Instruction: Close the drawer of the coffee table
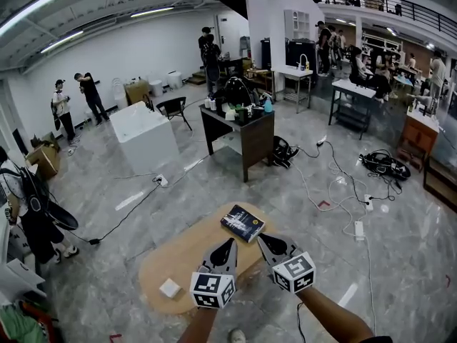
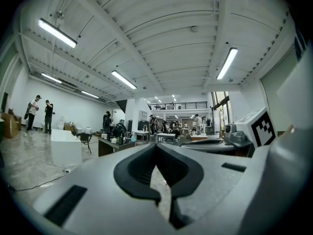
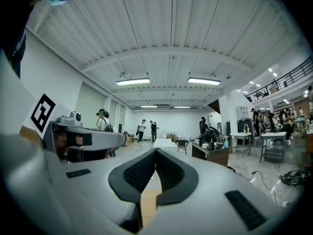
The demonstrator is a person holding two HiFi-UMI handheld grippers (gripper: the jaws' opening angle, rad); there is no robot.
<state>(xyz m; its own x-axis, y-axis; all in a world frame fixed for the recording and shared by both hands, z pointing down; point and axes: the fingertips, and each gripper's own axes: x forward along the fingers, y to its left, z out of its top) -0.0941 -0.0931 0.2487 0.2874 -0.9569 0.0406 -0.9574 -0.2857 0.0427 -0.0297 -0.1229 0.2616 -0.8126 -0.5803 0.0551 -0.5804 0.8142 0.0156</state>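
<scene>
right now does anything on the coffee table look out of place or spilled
Nothing stands out. On the coffee table a book lies flat near the far end and a small white block sits near the front edge; nothing spilled. The drawer does not show. The left gripper and right gripper are shut, empty.

Big open hall: glossy grey stone-look floor (image 1: pixel 214 191), white walls (image 1: pixel 128 48), ribbed white ceiling with long strip lights (image 2: pixel 57 32) switched on. Mid-room stands a dark wooden desk (image 1: pixel 250 138) crowded with clutter, with a white block-shaped counter (image 1: pixel 146 138) and a black chair (image 1: pixel 173 107) to its left. To the right are white work tables (image 1: pixel 360 91), loose cables (image 1: pixel 335 181) across the floor, and a railed balcony (image 1: pixel 385 2) above.
</scene>
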